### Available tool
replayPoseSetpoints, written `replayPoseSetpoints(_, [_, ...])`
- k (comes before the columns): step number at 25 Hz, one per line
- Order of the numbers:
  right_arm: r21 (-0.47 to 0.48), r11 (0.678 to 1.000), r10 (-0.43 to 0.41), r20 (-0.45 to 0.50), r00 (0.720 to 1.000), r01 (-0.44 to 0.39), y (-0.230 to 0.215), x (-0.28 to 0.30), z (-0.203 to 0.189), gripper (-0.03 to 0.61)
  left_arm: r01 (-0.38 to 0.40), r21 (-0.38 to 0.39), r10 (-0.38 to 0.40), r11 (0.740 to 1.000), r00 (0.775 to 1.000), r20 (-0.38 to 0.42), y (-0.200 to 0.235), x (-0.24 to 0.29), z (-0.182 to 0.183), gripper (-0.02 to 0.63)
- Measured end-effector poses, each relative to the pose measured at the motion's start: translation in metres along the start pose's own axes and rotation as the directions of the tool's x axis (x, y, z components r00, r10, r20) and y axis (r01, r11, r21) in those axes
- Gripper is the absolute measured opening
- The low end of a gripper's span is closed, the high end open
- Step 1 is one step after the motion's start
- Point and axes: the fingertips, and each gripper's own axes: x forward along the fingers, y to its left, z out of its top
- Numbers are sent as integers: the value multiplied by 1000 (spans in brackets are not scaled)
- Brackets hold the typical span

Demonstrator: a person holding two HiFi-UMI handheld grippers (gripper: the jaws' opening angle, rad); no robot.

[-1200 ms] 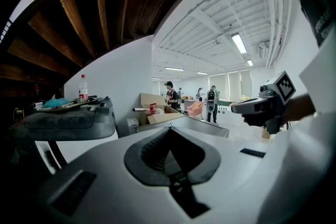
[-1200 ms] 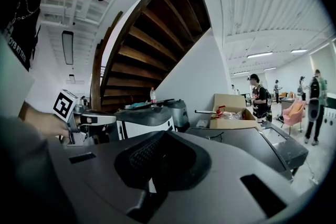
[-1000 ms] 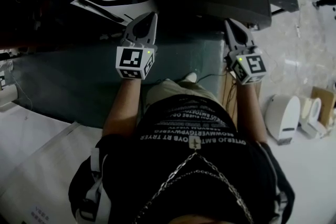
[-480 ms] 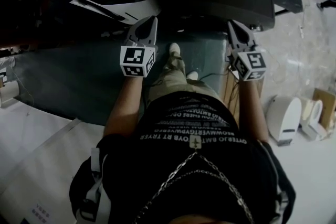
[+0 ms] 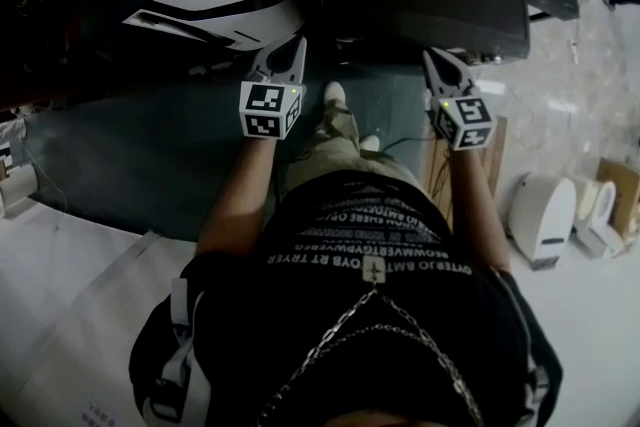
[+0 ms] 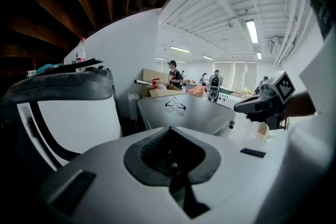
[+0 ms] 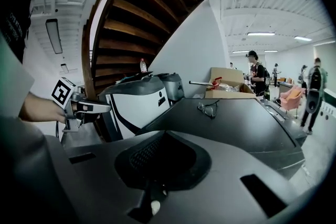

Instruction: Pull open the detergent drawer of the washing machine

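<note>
The left gripper [image 6: 170, 136] had its jaws pressed together with nothing between them. Beyond it stood a grey machine [image 6: 202, 118] with spectacles [image 6: 175, 104] lying on its top. A white-and-black appliance [image 6: 68, 123] was at the left, and the right gripper [image 6: 261, 106] at the right.

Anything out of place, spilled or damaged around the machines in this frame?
A pair of eyeglasses lies loose on the flat top of the dark machine, toward its far side from the person. An odd spot: they might slide off if the machine gets jolted. Nothing looks spilled or damaged.
</note>
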Motion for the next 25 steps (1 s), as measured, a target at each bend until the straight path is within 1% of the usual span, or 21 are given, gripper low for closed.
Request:
replayPoseSetpoints(5, [13,1000,24,-80,996,-23,3,28,-26,-11,39,-15,-40,999,997,-67,8,27,-28,5])
replayPoseSetpoints(10, [20,999,43,-160,986,-40,2,52,-52,-11,70,-45,-75,996,989,-126,12,53,-53,5])
replayPoseSetpoints(17, [31,999,43,-245,969,-37,-1,74,-81,-11,123,-79,-138,989,967,-213,17,81,-88,6])
replayPoseSetpoints(24, [60,998,38,-302,953,-21,-9,93,-103,-8,167,-99,-188,981,944,-272,19,106,-110,61])
replayPoseSetpoints(25, [68,997,44,-308,950,-24,-9,95,-106,2,170,-100,-191,980,942,-277,20,109,-112,66])
